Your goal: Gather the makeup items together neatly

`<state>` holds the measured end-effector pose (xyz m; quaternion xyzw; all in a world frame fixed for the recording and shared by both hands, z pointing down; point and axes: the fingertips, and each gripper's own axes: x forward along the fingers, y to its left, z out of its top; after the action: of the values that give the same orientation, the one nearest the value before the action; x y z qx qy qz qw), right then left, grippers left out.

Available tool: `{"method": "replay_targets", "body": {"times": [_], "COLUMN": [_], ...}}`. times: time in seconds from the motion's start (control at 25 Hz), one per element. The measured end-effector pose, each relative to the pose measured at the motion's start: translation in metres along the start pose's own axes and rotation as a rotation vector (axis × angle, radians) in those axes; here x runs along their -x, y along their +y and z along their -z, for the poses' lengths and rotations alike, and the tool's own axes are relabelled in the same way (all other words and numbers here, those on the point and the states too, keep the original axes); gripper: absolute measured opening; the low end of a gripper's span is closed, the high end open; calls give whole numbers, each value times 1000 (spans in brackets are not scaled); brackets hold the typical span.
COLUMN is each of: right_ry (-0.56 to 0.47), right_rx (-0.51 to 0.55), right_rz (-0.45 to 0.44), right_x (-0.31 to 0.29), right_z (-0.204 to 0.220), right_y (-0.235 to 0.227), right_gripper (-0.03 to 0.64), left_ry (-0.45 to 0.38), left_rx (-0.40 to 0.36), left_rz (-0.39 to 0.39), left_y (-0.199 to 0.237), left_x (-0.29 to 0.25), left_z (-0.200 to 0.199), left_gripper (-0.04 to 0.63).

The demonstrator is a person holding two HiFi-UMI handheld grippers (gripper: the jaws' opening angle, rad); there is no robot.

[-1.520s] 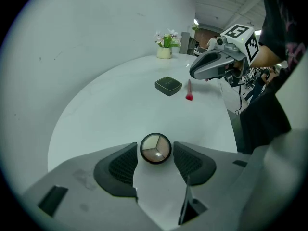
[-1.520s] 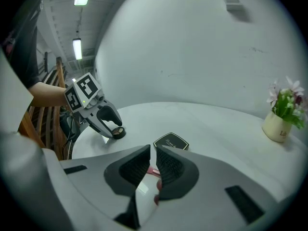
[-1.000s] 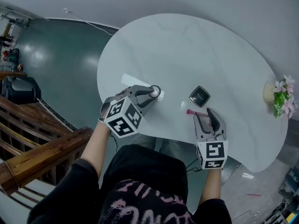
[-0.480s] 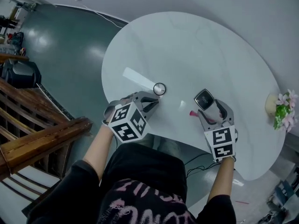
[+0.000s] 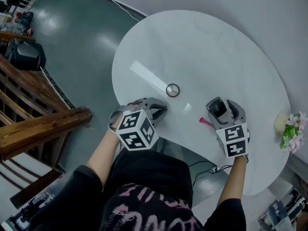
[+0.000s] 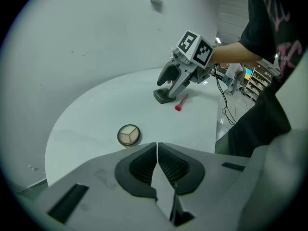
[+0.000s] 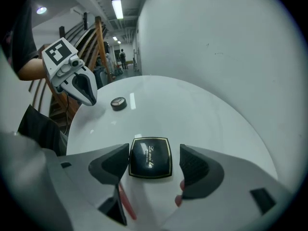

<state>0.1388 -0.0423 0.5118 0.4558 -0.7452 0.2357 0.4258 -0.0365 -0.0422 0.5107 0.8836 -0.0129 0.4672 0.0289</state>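
A black square compact (image 7: 150, 159) lies on the white round table (image 5: 207, 52) between the jaws of my right gripper (image 7: 154, 152). Those jaws are opening, and the pads stand clear of the compact's sides. In the head view, the right gripper (image 5: 225, 109) straddles the compact (image 5: 215, 107). A pink stick (image 5: 204, 121) lies just behind it, under the right gripper. A round eyeshadow compact (image 5: 172, 90) sits alone left of centre. My left gripper (image 5: 162, 111) is shut and empty, a short way nearer than the round compact (image 6: 129, 134).
A pot of pink flowers (image 5: 290, 127) stands at the table's right edge. Wooden stair rails (image 5: 33, 129) are on the floor to the left. Both grippers are close to the table's near edge (image 5: 183, 146).
The left gripper let go of the round compact, drew back toward the near edge and shut. The right gripper left the pink stick, moved forward and opened around the black compact.
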Motion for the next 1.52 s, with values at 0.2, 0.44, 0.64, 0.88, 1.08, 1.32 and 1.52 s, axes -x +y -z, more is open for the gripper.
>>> {"method": "replay_targets", "body": {"times": [0.2, 0.44, 0.64, 0.88, 1.08, 1.32, 1.52], "right_ry": [40, 91, 106, 118, 112, 94, 85], "right_rx": [19, 52, 60, 67, 74, 75, 90], "right_rz": [-58, -99, -107, -113, -95, -91, -98], "right_x": [-10, -18, -19, -20, -20, -17, -15], "right_z": [3, 8, 5, 7, 5, 1, -4], "right_y": [4, 8, 10, 10, 9, 11, 16], "right_gripper": [359, 359, 359, 359, 360, 360, 360], "left_ry": [-1, 6, 0, -1, 1, 2, -2], "left_rx": [16, 6, 15, 18, 10, -2, -6], "left_rz": [-5, -9, -9, -1, 7, 18, 13], "left_y": [-3, -5, -4, -6, -7, -8, -6], "left_x": [-1, 2, 4, 3, 3, 2, 4], "left_z": [2, 3, 7, 10, 11, 11, 11], "left_gripper": [18, 18, 19, 19, 18, 18, 18]}}
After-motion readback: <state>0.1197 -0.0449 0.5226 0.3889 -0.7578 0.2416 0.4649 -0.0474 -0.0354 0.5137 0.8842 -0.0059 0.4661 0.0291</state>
